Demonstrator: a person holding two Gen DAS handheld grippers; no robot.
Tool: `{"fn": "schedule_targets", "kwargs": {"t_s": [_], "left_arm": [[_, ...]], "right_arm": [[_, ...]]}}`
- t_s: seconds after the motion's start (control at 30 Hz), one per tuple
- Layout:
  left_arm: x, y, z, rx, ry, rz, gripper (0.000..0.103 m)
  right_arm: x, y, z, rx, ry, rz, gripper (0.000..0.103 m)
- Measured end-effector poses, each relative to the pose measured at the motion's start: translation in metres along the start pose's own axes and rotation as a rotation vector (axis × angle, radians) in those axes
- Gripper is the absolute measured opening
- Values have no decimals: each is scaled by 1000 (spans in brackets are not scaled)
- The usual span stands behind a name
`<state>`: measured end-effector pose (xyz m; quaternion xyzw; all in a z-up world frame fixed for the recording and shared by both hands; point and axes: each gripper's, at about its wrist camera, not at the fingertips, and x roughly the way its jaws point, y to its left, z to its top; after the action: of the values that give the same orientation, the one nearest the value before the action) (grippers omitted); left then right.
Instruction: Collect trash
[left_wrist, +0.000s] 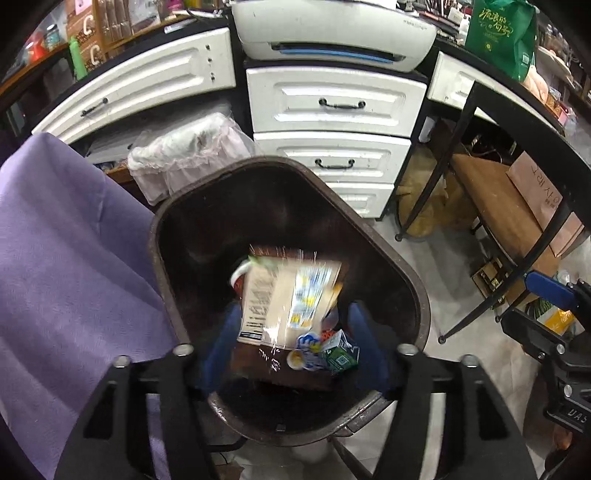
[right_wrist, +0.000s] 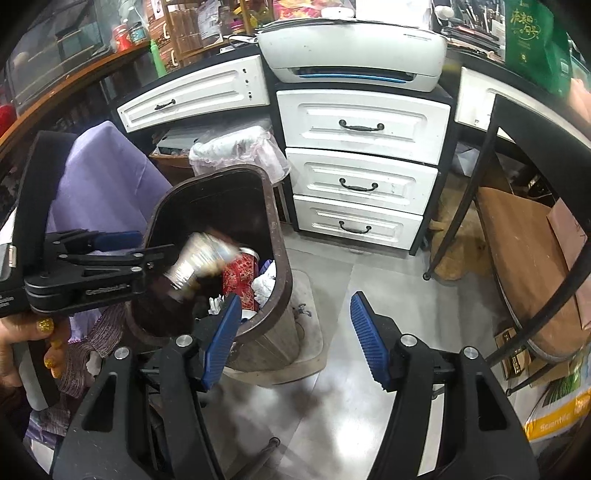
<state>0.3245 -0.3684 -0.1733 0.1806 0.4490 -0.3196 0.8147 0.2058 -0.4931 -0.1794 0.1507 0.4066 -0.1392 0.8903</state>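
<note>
A dark brown trash bin (left_wrist: 413, 284) stands on the floor, also in the right wrist view (right_wrist: 280, 258). My left gripper (left_wrist: 291, 332) is open right above its mouth, blue pads apart. A blurred snack wrapper (left_wrist: 291, 295) is loose in the air between the pads, over other trash (left_wrist: 325, 350) in the bin. In the right wrist view the same wrapper (right_wrist: 199, 262) blurs beside the left gripper (right_wrist: 159, 258). A red cup (right_wrist: 242, 277) and white paper lie inside the bin. My right gripper (right_wrist: 295, 339) is open and empty over the floor, right of the bin.
White drawers (right_wrist: 362, 166) and a white printer (right_wrist: 354, 51) stand behind the bin. A purple cloth (left_wrist: 62, 258) drapes on the left. A lined basket (right_wrist: 236, 151) stands behind the bin. A black-framed wooden shelf (right_wrist: 528, 266) with boxes is on the right.
</note>
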Motion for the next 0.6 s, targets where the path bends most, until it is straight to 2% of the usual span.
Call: {"fn": "schedule_targets", "kwargs": {"t_s": [0.1, 0.2, 0.37, 0.47, 0.53, 0.6], "left_arm": [[-12, 0, 0, -7, -24, -2, 70], [-33, 1, -5, -8, -69, 8, 77], [-83, 5, -18, -12, -168, 28, 87], [-117, 7, -31, -9, -232, 53, 93], [-141, 11, -40, -14, -273, 81, 97], [-164, 17, -51, -24, -310, 101, 97]], "right_arm": [[-7, 3, 0, 1, -10, -5, 63], [-17, 9, 1, -3, -34, -4, 71], [-46, 28, 7, -30, -94, 12, 73], [-65, 41, 13, -39, -133, 21, 85], [-86, 56, 16, -54, -179, 30, 89], [-102, 71, 19, -78, -210, 27, 96]]}}
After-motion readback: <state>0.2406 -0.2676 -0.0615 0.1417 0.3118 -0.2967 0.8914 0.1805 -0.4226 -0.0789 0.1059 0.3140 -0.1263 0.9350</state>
